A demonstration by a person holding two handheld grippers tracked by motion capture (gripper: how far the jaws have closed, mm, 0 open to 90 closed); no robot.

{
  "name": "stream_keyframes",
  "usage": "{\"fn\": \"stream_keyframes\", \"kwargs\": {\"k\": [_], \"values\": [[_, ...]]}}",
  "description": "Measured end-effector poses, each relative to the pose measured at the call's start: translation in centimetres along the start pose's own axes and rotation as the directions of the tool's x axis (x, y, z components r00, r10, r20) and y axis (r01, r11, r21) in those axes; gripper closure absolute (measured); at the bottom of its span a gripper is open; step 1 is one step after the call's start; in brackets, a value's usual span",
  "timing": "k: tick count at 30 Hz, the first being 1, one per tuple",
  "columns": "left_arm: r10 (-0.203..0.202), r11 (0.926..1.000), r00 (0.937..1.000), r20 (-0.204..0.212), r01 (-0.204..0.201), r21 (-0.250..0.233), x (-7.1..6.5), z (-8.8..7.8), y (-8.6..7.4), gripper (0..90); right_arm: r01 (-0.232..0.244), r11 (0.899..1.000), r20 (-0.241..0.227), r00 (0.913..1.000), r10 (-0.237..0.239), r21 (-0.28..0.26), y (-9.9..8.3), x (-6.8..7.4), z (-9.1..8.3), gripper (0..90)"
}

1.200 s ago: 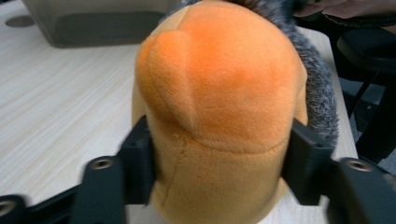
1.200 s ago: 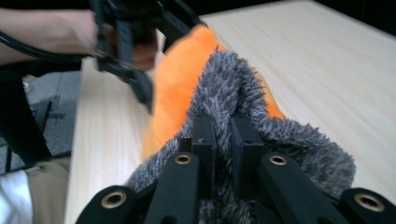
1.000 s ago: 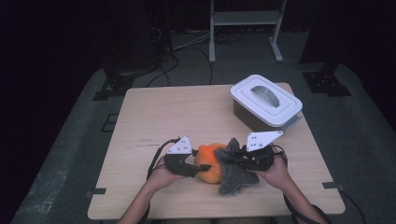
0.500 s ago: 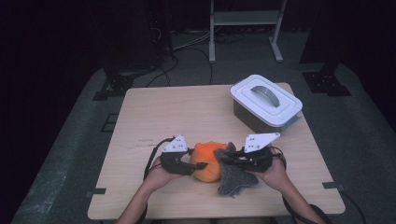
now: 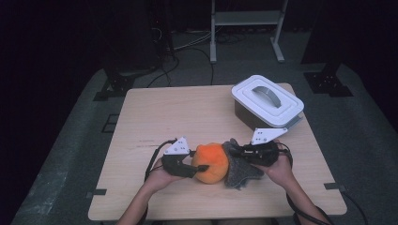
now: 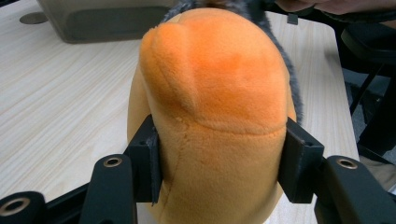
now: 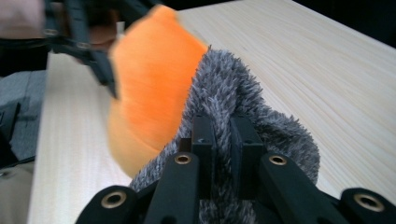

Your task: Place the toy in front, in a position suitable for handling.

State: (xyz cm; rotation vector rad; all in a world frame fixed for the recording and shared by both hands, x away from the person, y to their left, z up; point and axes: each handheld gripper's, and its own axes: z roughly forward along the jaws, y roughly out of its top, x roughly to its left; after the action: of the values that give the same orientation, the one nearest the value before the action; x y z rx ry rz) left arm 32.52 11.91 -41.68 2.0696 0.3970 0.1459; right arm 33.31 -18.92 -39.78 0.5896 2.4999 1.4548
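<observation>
— High view first: what are the two hands doing at the near edge of the table [image 5: 155,112]?

— The left gripper [image 5: 202,167] is clamping the orange plush body [image 5: 211,161] from its left side, jaws partly spread and both pads pressing into the plush; the left gripper view is showing the orange plush [image 6: 215,107] squeezed between them. They have just been opening a little, with the plush between them.

— And the other hand?

— The right gripper [image 5: 233,151] is pinching the grey furry part [image 5: 239,168] of the same toy, its jaws nearly together with a fold of grey fur [image 7: 224,107] caught between them in the right gripper view. The toy is sitting near the front edge of the table, between the two hands, orange to the left and grey to the right.

— Anything farther back?

— A lidded grey box [image 5: 265,101] with a white lid and handle is standing at the far right corner, well apart from the toy.
</observation>
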Motion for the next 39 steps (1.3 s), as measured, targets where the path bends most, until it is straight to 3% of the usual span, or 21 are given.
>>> {"fn": "stream_keyframes", "kwargs": {"k": [5, 10, 13, 17, 21, 24, 27, 29, 31, 33, 36, 39], "values": [[-0.009, 1.0000, 0.9999, -0.012, 0.009, 0.000, 0.1, 0.0, 0.1, 41.9, 0.010, 1.000, -0.014, 0.9999, -0.011, -0.009, 0.2, 0.4, -0.1, 81.4], [0.008, 1.0000, 0.9997, -0.024, -0.008, 0.003, -0.3, 0.5, 0.4, 41.0, 0.077, 0.996, -0.111, 0.9904, -0.082, -0.046, 1.7, 3.3, 0.6, 81.2], [0.016, 0.9998, 0.9995, -0.027, -0.016, 0.010, -0.4, 0.5, 0.4, 41.2, 0.115, 0.993, -0.121, 0.9856, -0.118, -0.027, 2.0, 4.3, 1.3, 81.2], [0.009, 0.9999, 0.9997, -0.024, -0.009, 0.006, -0.3, 0.4, 0.3, 41.6, 0.090, 0.995, -0.102, 0.9905, -0.093, -0.030, 1.6, 3.3, 1.0, 81.3], [0.012, 0.9999, 0.9996, -0.026, -0.012, 0.007, -0.3, 0.4, 0.4, 41.6, 0.065, 0.998, -0.039, 0.9971, -0.065, -0.022, 1.0, 1.9, 0.2, 81.3], [0.006, 1.0000, 0.9984, -0.056, -0.006, -0.004, -0.2, 0.2, 0.7, 41.5, 0.046, 0.999, -0.001, 0.9989, -0.046, -0.012, 0.5, 1.2, -0.1, 81.3], [-0.008, 1.0000, 0.9947, -0.103, 0.008, -0.001, -0.2, 0.3, 1.0, 41.6, 0.055, 0.998, -0.019, 0.9983, -0.055, -0.022, 0.7, 1.6, 0.0, 81.3], [-0.019, 0.9998, 0.9942, -0.106, 0.019, 0.002, -0.3, 0.5, 1.1, 41.7, 0.075, 0.997, -0.053, 0.9957, -0.076, -0.029, 1.2, 2.4, 0.4, 81.2], [0.003, 0.9999, 0.9945, -0.105, -0.001, 0.014, -0.7, 0.7, 1.2, 41.7, 0.100, 0.995, -0.086, 0.9911, -0.102, -0.029, 1.6, 3.5, 0.9, 81.2], [0.031, 0.9992, 0.9932, -0.112, -0.028, 0.029, -1.1, 0.7, 1.3, 41.8, 0.131, 0.991, -0.084, 0.9877, -0.132, -0.013, 1.8, 4.1, 1.3, 81.3], [0.050, 0.9985, 0.9929, -0.108, -0.047, 0.029, -1.2, 0.6, 1.2, 42.2, 0.114, 0.993, -0.076, 0.9904, -0.116, -0.022, 1.7, 3.6, 0.9, 81.3], [0.082, 0.9961, 0.9918, -0.098, -0.078, 0.041, -1.4, 0.5, 1.2, 42.3, 0.086, 0.996, -0.039, 0.9955, -0.087, -0.034, 1.5, 2.5, 0.2, 81.4]]}}
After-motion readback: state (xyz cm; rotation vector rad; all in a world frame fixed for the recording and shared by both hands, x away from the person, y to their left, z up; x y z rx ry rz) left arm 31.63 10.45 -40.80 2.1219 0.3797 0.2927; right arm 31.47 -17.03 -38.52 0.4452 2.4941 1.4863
